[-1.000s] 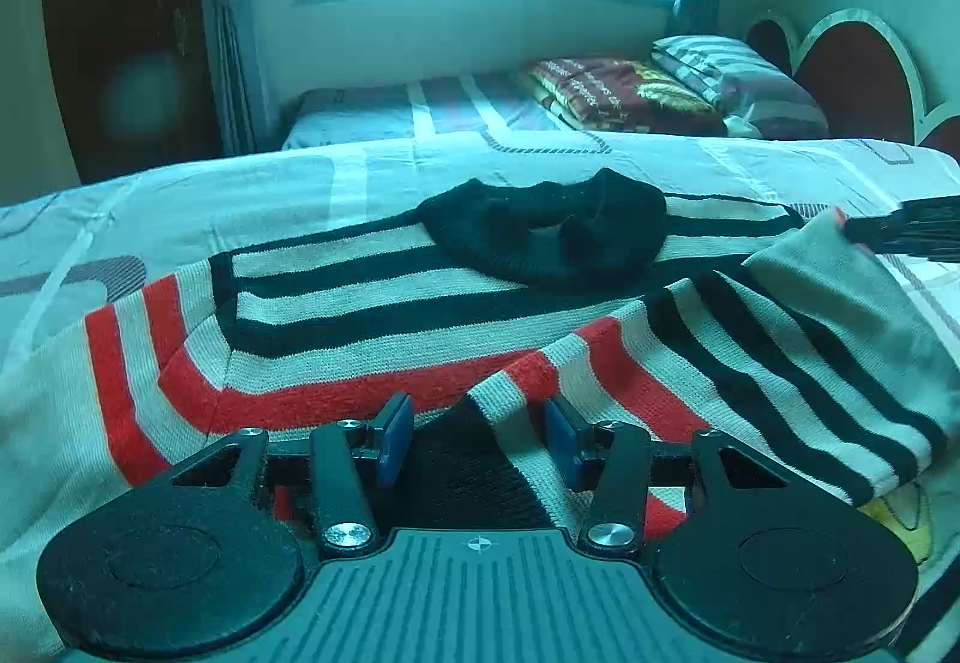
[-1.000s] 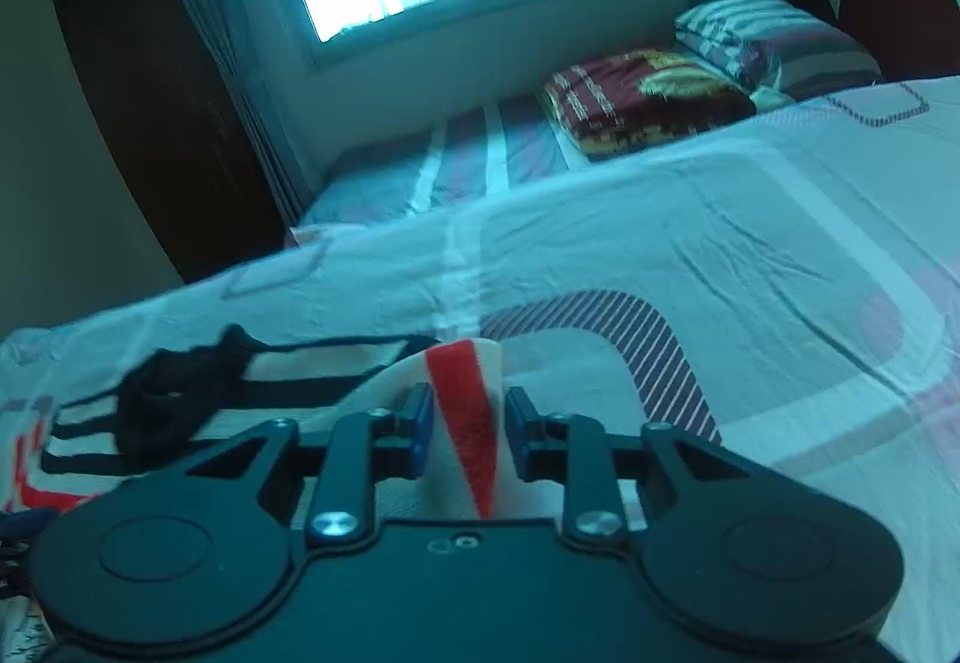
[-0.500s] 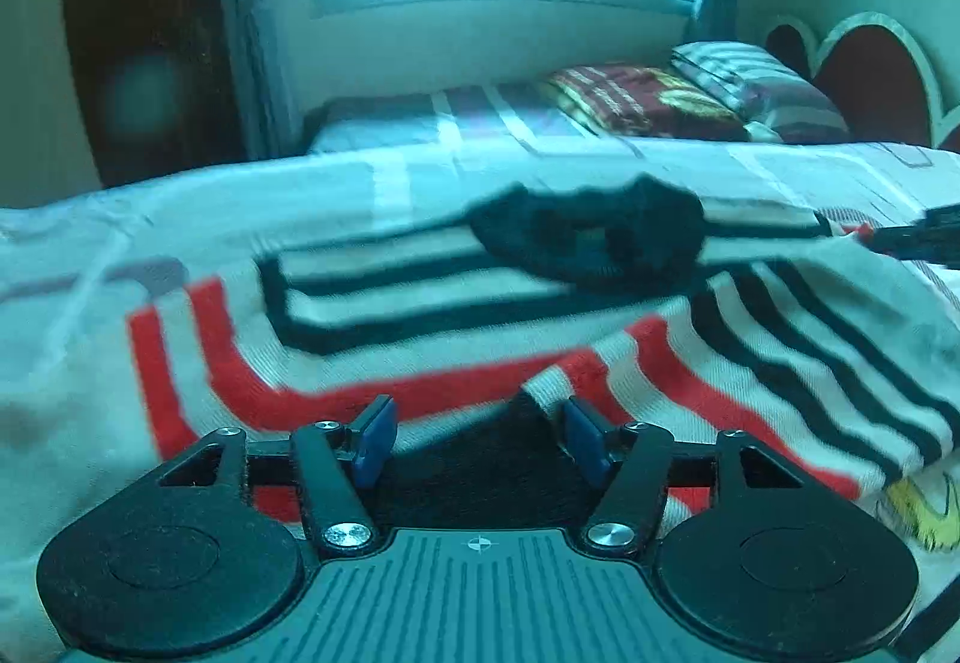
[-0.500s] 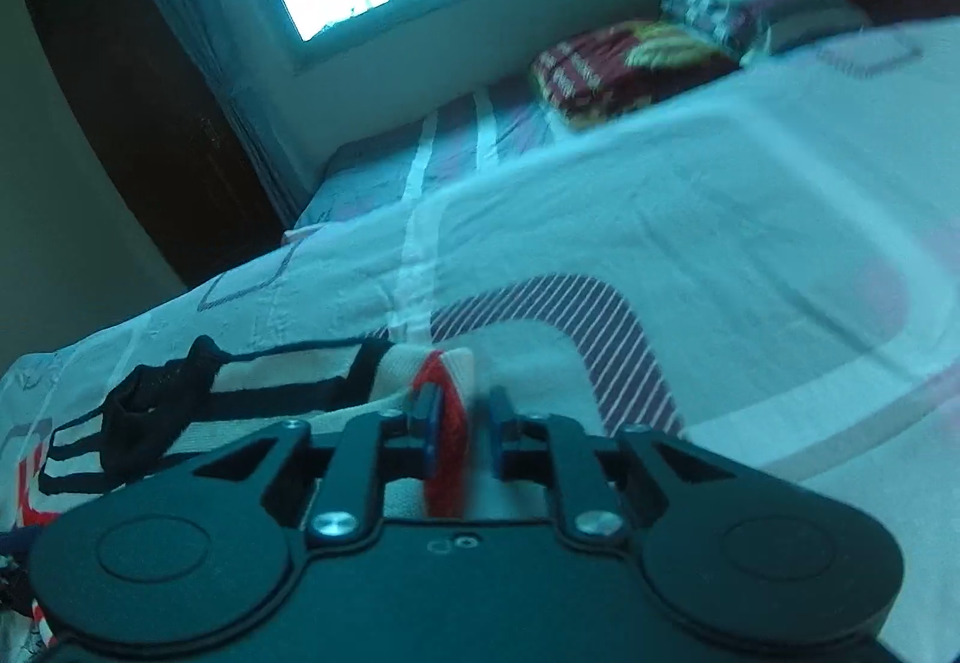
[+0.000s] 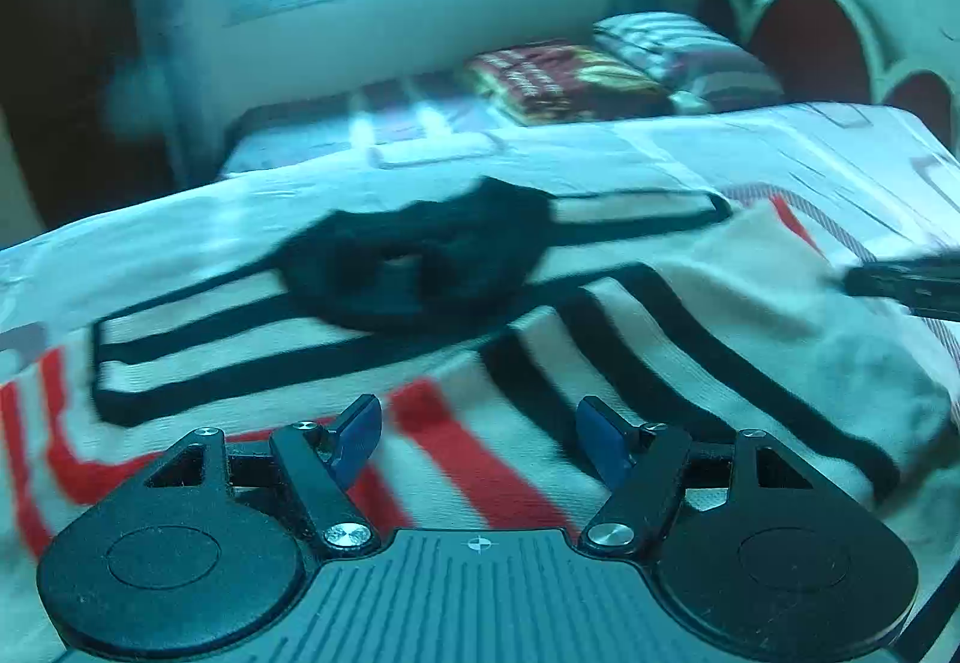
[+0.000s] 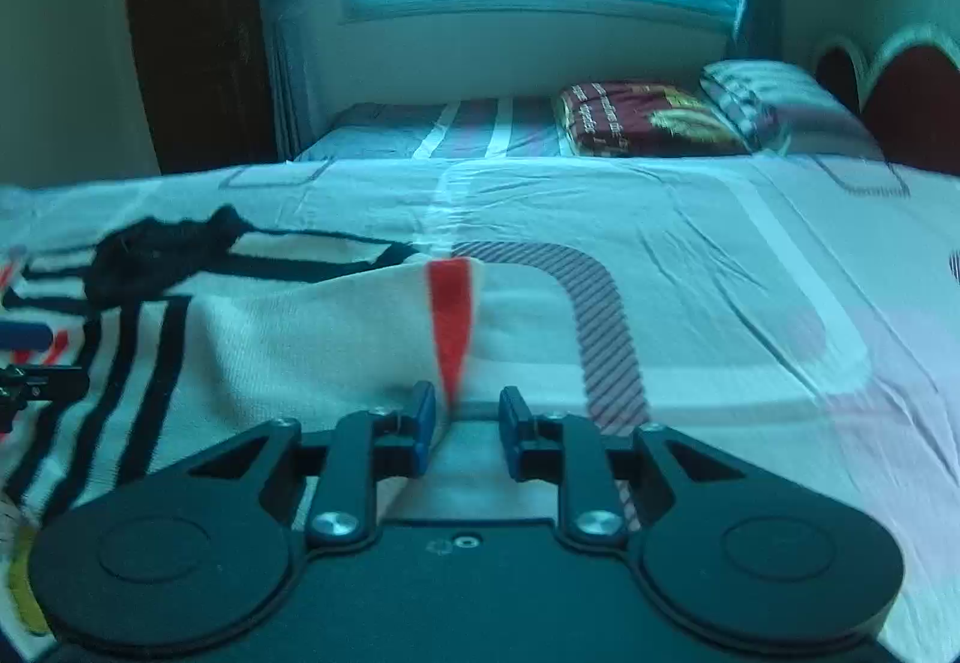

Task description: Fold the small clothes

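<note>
A small striped sweater (image 5: pixel 540 363), cream with black and red stripes and a black collar (image 5: pixel 420 261), lies on the bed. Its right side is folded over the body. My left gripper (image 5: pixel 480 441) is open and empty, hovering over the sweater's lower middle. My right gripper (image 6: pixel 462 423) is open over the folded sweater edge (image 6: pixel 336 327), where a red stripe (image 6: pixel 450 315) runs between its blue pads; the cloth lies loose. The right gripper's tip shows at the right edge of the left wrist view (image 5: pixel 900 282).
The bed sheet (image 6: pixel 690 273) is pale with grey and striped patterns. A second bed with a dark red folded blanket (image 6: pixel 642 120) and a striped pillow (image 6: pixel 774 102) stands behind, under the window. A headboard (image 6: pixel 912 99) is at right.
Both grippers have opened. The left let go of the sweater's lower part and moved up and right over it. The right released the red-striped edge, which now lies on the bed.
</note>
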